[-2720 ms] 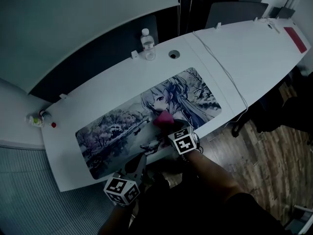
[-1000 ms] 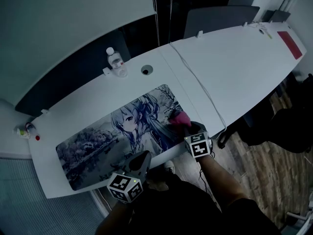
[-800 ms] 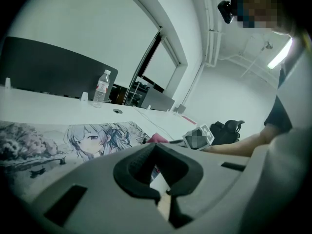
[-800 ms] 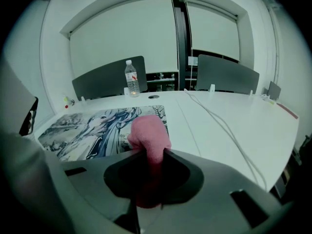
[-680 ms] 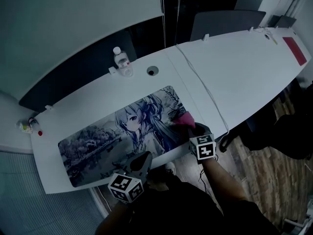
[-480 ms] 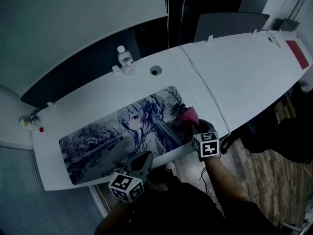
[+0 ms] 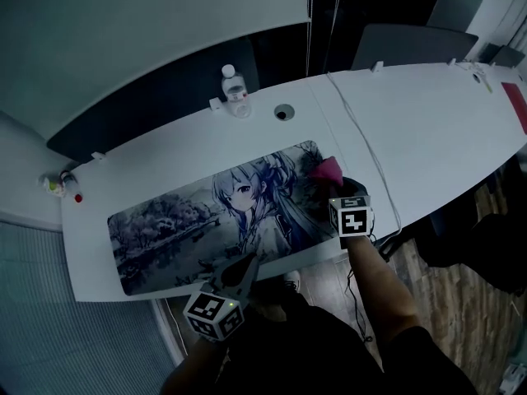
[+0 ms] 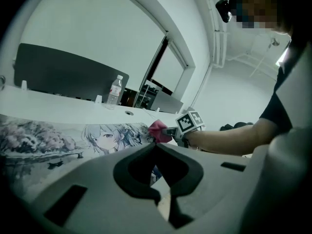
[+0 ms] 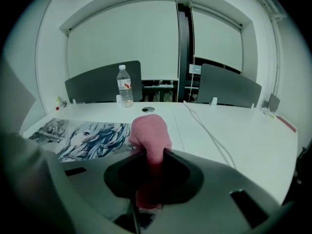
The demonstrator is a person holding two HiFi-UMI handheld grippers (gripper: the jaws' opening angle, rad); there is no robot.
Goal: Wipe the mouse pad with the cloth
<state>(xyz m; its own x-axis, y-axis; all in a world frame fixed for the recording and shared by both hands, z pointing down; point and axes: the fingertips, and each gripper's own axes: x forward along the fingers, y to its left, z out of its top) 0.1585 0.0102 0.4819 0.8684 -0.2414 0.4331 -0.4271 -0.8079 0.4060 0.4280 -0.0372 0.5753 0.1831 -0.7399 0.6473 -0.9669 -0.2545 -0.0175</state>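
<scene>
One long mouse pad [image 7: 189, 220], printed with an anime girl and wintry trees, lies on the white worktop [image 7: 428, 130]. One bunched pink cloth [image 7: 327, 169] rests at its 3 o'clock end, pinched in the right claw [image 7: 333, 183]. The left claw [image 7: 245, 263], pressed together and empty, is at 6 o'clock. One bottle [image 7: 235, 91] stands at 12.

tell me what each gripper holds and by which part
The right gripper is shut on the cloth, pinching its bunched middle; a wad sticks out ahead. The left gripper is shut and holds nothing.
</scene>
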